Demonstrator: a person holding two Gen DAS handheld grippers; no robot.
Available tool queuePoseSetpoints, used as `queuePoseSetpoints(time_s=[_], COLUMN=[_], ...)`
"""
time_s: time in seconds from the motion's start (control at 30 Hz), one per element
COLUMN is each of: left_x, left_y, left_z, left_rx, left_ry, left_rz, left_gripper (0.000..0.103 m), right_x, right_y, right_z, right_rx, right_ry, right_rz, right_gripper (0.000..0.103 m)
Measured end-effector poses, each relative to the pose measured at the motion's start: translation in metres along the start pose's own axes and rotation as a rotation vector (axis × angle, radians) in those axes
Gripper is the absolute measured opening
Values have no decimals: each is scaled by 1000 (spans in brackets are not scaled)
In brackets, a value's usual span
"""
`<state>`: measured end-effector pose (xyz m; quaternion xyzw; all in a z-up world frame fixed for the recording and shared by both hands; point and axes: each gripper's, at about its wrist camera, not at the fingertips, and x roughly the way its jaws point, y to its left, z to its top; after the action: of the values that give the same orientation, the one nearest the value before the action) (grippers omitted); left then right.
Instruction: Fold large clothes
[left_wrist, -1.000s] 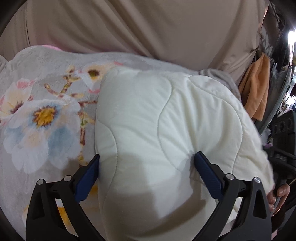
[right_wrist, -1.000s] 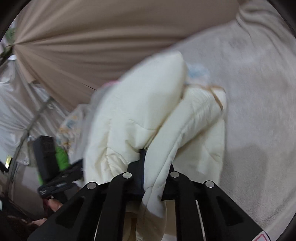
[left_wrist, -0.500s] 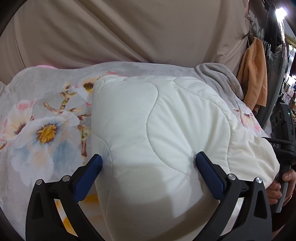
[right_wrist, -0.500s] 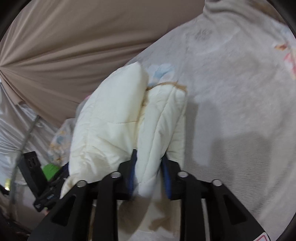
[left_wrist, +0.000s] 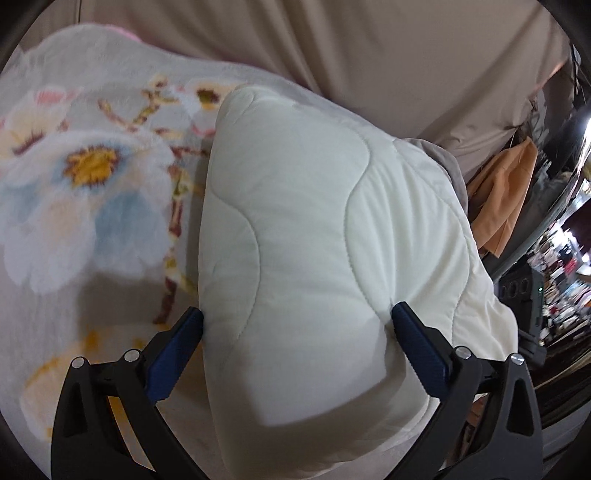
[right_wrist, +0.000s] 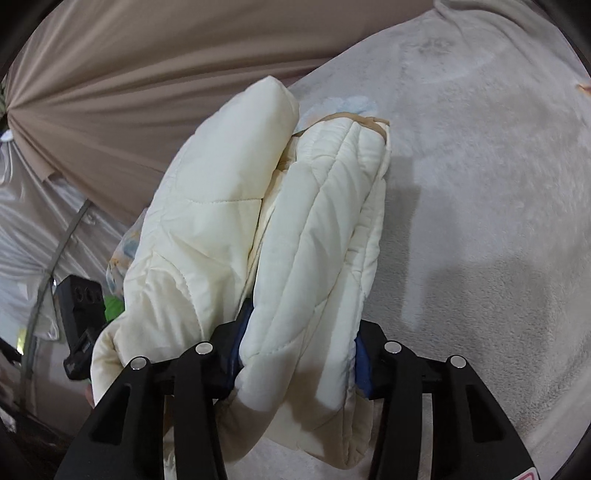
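Note:
A white quilted padded jacket (left_wrist: 314, 221) lies folded into a thick bundle on a grey floral blanket (left_wrist: 92, 184). My left gripper (left_wrist: 297, 317) straddles the bundle's near end with its jaws wide, and both blue pads press into the fabric. In the right wrist view the same jacket (right_wrist: 314, 240) shows as two stacked puffy folds with a tan-trimmed edge at the far end. My right gripper (right_wrist: 299, 350) has one fold between its jaws. These jaws are opening, and the fold still fills the gap and touches both pads.
A beige curtain (left_wrist: 369, 55) hangs behind the bed. An orange cloth (left_wrist: 502, 192) hangs at the right, beside dark shelving. Plain grey blanket (right_wrist: 480, 184) spreads to the right of the jacket. The black body of the other gripper (right_wrist: 79, 321) shows at the left.
The right gripper's jaws have spread apart and the pinched fold has puffed out between them. Both grippers sank towards the blanket. The left gripper's view swung and rolled.

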<state>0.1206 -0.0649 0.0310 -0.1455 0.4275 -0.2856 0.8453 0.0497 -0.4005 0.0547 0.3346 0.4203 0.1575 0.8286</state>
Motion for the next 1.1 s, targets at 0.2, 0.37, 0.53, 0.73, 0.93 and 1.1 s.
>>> queuePoseSetpoints(time_s=[0.2, 0.37, 0.53, 0.73, 0.93, 1.1], left_x=[20, 16, 7, 39, 31, 7], left_y=[2, -26, -63, -73, -81, -93], left_z=[3, 6, 10, 7, 8, 12], left_rx=[-34, 41, 173, 243, 272, 302], left_ry=[21, -1, -49, -42, -60, -86], left_rz=[-48, 18, 63, 135, 151, 121], left_gripper=[98, 95, 88, 89, 83, 77], right_x=[14, -3, -33, -12, -23, -50], right_y=[-21, -9, 14, -21, -2, 25], right_z=[4, 4, 3, 4, 4, 3], right_rx=[111, 59, -14, 63, -9, -56], right_ry=[13, -55, -158, -70, -135, -234], right_rz=[105, 69, -6, -59, -92, -89], right_gripper=[45, 22, 19, 24, 19, 17])
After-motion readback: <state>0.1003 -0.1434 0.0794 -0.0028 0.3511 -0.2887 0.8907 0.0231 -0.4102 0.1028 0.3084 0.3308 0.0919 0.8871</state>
